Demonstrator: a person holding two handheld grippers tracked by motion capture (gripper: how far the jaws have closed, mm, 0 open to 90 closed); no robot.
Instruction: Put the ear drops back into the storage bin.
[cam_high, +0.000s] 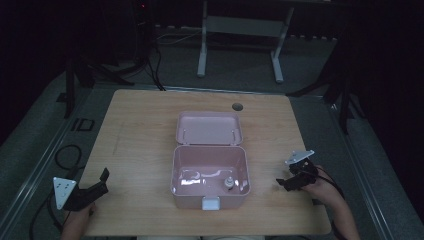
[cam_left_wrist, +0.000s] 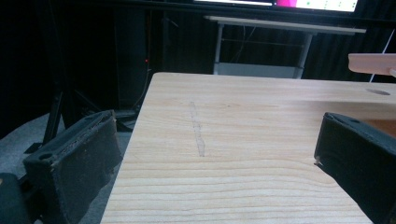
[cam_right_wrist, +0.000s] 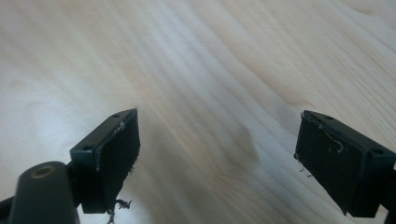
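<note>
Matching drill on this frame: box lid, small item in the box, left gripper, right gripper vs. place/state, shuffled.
1 pink box lid
2 small round item
3 left gripper
4 right gripper

A open, at the table's near left corner
B open, right of the box
C flipped back behind the box
D inside the box, near its front right

Pairs: 1-C, 2-D, 3-A, 4-B
</note>
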